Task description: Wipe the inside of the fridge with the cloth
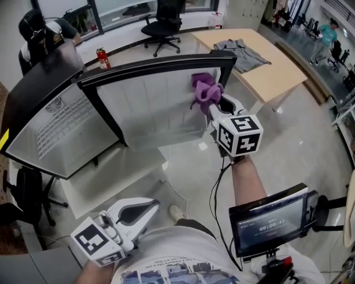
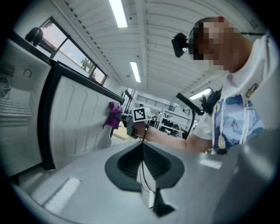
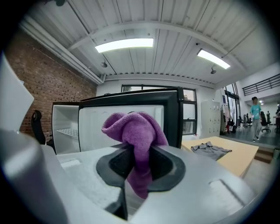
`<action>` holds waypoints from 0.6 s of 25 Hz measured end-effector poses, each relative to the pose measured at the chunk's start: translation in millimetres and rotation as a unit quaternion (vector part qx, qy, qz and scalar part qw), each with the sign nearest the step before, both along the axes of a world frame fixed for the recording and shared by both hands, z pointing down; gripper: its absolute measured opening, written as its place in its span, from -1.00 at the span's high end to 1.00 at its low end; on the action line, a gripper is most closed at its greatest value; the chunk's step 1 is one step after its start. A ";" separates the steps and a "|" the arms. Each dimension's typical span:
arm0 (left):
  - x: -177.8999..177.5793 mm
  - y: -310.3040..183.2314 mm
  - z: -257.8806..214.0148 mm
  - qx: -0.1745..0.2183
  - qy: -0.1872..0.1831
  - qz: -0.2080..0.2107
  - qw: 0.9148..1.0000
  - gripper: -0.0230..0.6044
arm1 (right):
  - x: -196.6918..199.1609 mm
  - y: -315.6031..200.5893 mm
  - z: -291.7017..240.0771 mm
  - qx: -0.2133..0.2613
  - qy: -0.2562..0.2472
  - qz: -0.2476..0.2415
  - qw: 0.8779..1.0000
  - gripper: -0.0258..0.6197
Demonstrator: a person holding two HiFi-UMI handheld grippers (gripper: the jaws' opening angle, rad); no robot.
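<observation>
The left gripper points up and across the room with its jaws closed together and nothing between them. Beyond it stands the open fridge door, its white ribbed inner panel edged by a black frame; part of the fridge's white interior shows at far left. The right gripper, marker cube towards the camera, holds a bunched purple cloth at the door's far edge; whether the cloth touches the panel cannot be told. The person's forearm runs back to a white shirt, under long ceiling lights
</observation>
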State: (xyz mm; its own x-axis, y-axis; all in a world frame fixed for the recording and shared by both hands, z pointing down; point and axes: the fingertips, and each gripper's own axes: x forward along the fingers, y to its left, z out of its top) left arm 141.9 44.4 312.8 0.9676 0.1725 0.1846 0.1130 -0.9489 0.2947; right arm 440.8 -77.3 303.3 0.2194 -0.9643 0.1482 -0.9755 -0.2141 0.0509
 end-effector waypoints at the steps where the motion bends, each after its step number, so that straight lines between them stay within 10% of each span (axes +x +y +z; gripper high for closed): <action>1: 1.2 0.4 0.6 0.000 -0.001 0.002 1.000 0.90 | 3.3 2.3 0.5 0.000 -0.001 0.004 1.000 0.69; 15: -18.8 2.6 -6.6 -0.003 -0.007 -0.029 1.000 0.90 | -123.1 -36.4 7.3 -0.012 0.000 -0.154 0.988 0.69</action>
State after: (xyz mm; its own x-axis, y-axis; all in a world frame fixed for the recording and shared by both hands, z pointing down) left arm 123.0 47.0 306.3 0.9732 0.1180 0.1975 0.0541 -0.9518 0.3020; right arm 317.7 -113.7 310.6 -0.0841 -0.9817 0.1711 -0.9941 0.0944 0.0531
